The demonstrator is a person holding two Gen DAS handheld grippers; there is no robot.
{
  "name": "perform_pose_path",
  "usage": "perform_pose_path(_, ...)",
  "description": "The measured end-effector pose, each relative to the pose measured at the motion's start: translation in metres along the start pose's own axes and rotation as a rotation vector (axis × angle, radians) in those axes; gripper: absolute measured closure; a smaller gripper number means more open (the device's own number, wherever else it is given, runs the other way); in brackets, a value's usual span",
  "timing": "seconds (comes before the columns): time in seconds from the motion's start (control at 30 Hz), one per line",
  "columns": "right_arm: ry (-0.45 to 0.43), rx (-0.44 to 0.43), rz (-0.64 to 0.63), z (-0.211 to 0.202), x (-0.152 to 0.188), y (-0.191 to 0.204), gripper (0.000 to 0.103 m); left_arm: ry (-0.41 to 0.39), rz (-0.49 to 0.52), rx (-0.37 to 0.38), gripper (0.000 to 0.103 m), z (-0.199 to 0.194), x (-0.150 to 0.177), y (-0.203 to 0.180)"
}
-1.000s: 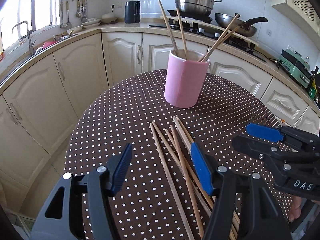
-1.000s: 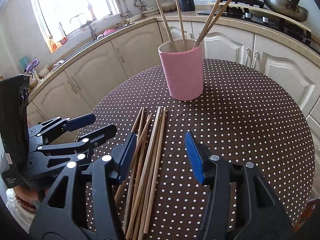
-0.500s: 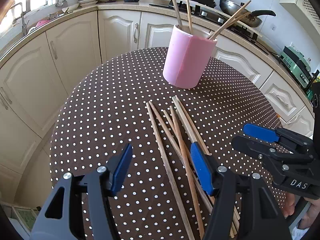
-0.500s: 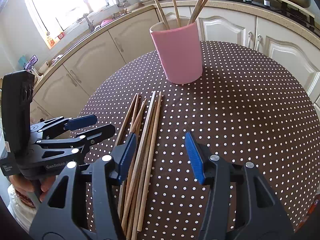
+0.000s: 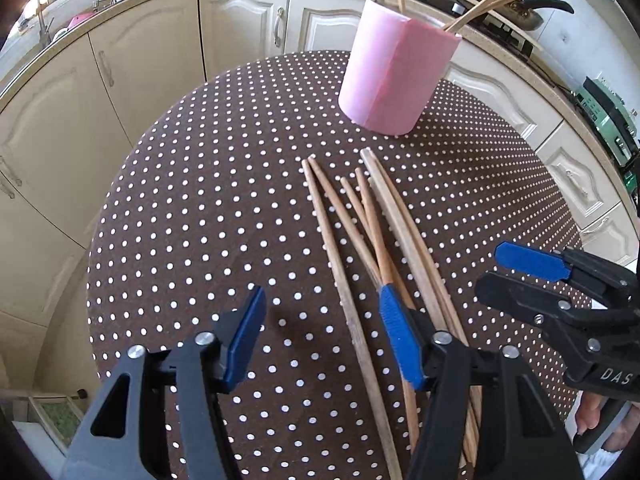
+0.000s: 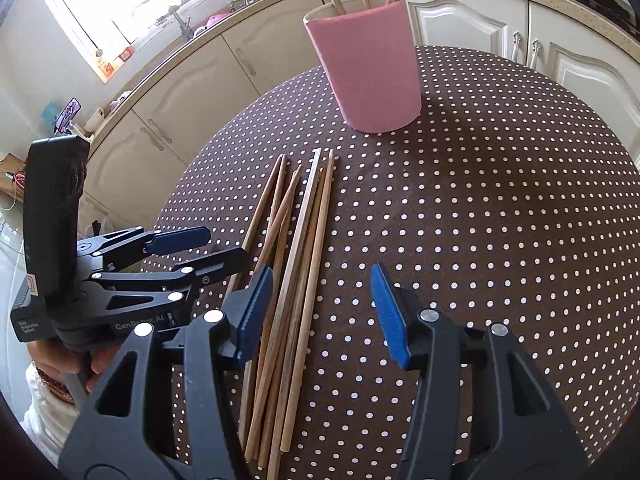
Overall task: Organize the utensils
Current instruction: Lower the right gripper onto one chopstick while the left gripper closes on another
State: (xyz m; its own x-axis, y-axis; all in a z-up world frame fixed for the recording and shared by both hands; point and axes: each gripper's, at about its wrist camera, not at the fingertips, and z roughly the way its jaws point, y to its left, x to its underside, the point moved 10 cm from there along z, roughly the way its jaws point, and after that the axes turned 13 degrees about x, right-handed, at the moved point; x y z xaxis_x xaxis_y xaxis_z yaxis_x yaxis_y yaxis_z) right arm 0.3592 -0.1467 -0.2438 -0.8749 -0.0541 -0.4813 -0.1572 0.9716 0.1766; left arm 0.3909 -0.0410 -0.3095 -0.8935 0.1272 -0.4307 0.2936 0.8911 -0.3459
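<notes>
Several wooden chopsticks (image 5: 360, 240) lie in a loose bundle on the brown polka-dot table (image 5: 200, 220); they also show in the right wrist view (image 6: 300, 260). A pink holder (image 5: 394, 76) with several chopsticks standing in it is at the far side, also seen in the right wrist view (image 6: 368, 72). My left gripper (image 5: 322, 336) is open and empty, low over the near ends of the chopsticks. My right gripper (image 6: 320, 316) is open and empty, over the bundle's right side. Each gripper shows in the other's view: the right one (image 5: 520, 276), the left one (image 6: 200, 248).
Cream kitchen cabinets (image 5: 240, 28) and a countertop curve behind the round table. A stove with a pan (image 5: 516, 4) is at the back right. A sink and window (image 6: 140, 20) are at the left. The table edge drops off on all sides.
Both grippers have dropped lower and moved forward toward the chopsticks. The bundle and the holder have not moved. Both grippers stay open.
</notes>
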Motion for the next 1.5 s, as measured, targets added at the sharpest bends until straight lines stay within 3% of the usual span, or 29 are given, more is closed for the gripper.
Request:
perform_pose_path(0.17,0.036,0.003,-0.008,0.007,0.0,0.005,0.052,0.021,0.024,-0.03,0.054,0.005,0.002,-0.001)
perform_pose_path(0.23,0.048,0.014,-0.024,0.012,-0.001,0.007,0.052,0.026,0.034,-0.054,0.061,0.005,0.003,-0.001)
perform_pose_path(0.37,0.093,0.038,-0.054,0.023,-0.003,0.012,0.053,0.022,0.036,-0.063,0.067,0.007,0.001,0.0)
perform_pose_path(0.53,0.12,0.095,-0.091,0.033,-0.007,0.016,0.066,0.013,0.032,-0.086,0.089,0.003,0.0,0.012)
perform_pose_path(0.7,0.129,0.153,-0.109,0.039,-0.012,0.013,0.068,0.004,0.009,-0.044,0.091,0.0,0.001,0.018)
perform_pose_path(1.2,0.231,0.261,-0.227,0.066,-0.022,0.031,0.072,0.006,0.002,-0.045,0.091,-0.001,0.001,0.019)
perform_pose_path(1.3,0.253,0.314,-0.277,0.072,-0.028,0.035,0.079,0.006,-0.003,-0.045,0.093,-0.001,0.001,0.02)
perform_pose_path(1.5,0.265,0.308,-0.29,0.08,-0.038,0.042,0.094,-0.003,-0.02,-0.036,0.095,0.0,-0.001,0.021)
